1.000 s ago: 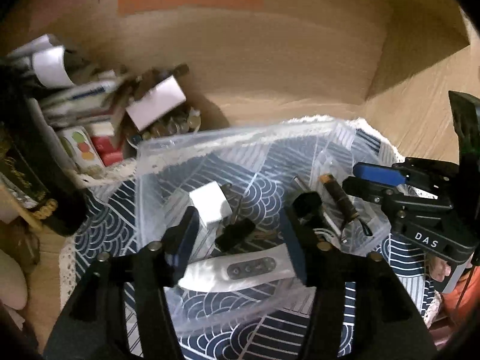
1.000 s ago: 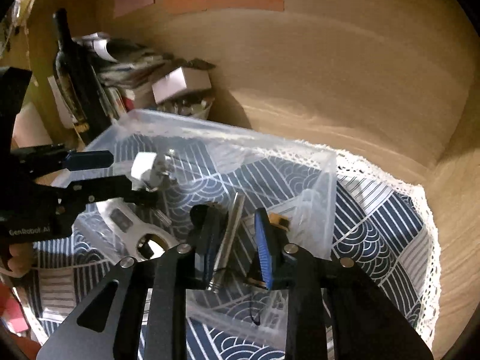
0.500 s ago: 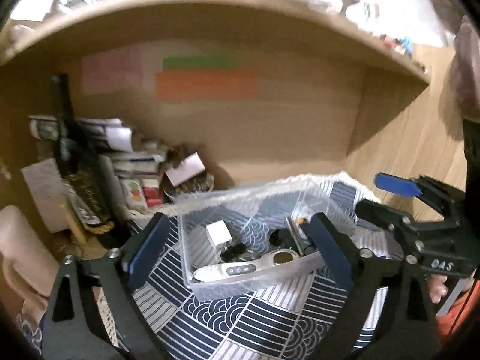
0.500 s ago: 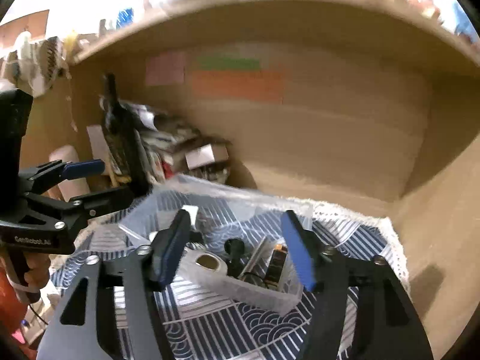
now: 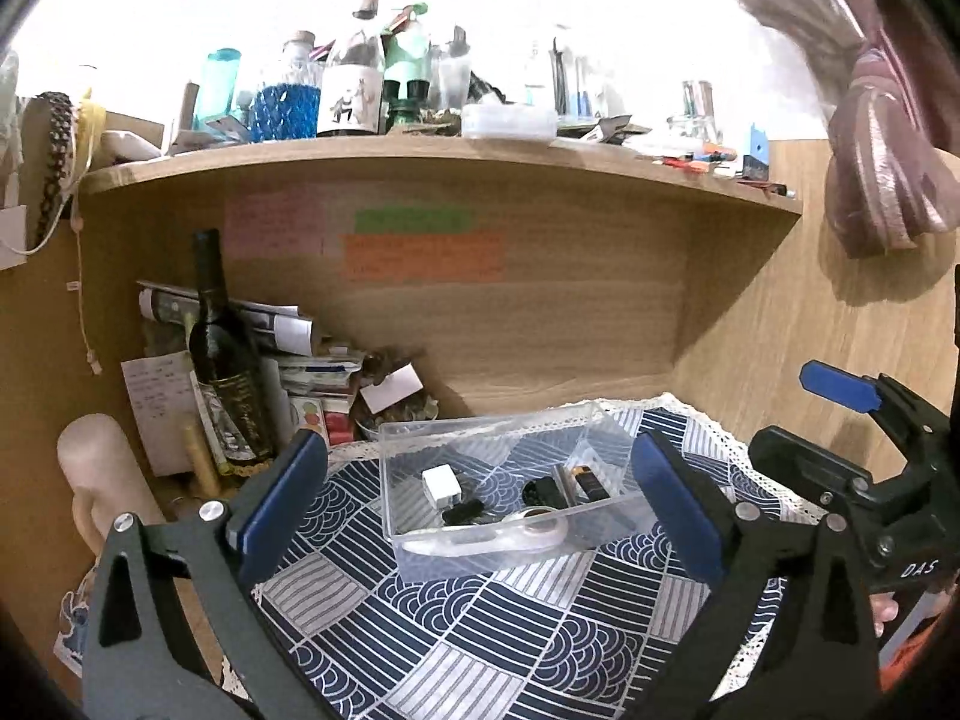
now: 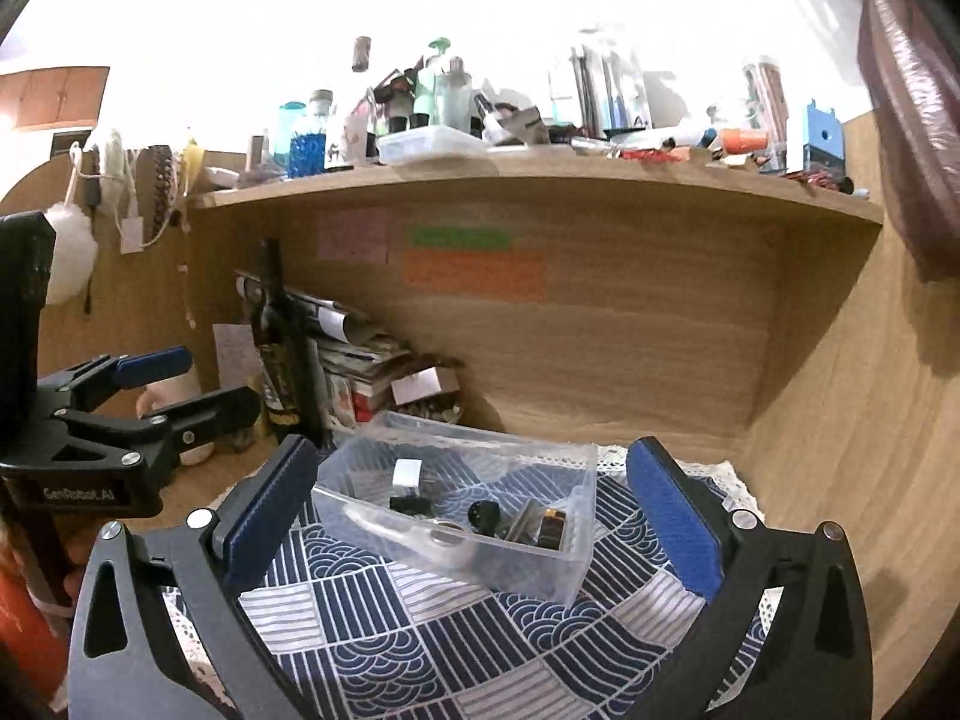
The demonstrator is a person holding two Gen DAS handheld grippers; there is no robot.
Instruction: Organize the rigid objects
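Observation:
A clear plastic box (image 5: 480,429) (image 6: 576,564) stands on a blue patterned cloth (image 5: 480,630) (image 6: 420,648) in a wooden desk nook. Inside lie a white cube charger (image 5: 441,483) (image 6: 408,473), a white remote-like device (image 5: 480,540) (image 6: 414,534), a small black piece (image 5: 462,510), a black round part (image 6: 483,517) and a metal tube next to a dark battery (image 5: 591,482) (image 6: 552,528). My left gripper (image 5: 477,510) is open and empty, held back from the box. My right gripper (image 6: 471,513) is open and empty, also held back.
A dark wine bottle (image 5: 225,360) (image 6: 279,354), stacked papers and boxes (image 5: 312,360) and a bowl with a white card (image 5: 393,387) crowd the back left. A shelf (image 5: 420,150) of bottles runs overhead. A wooden side wall (image 6: 870,420) stands at the right.
Both grippers have pulled back and up out of the box and opened wide. The right gripper has let go of the metal tube, which lies in the box.

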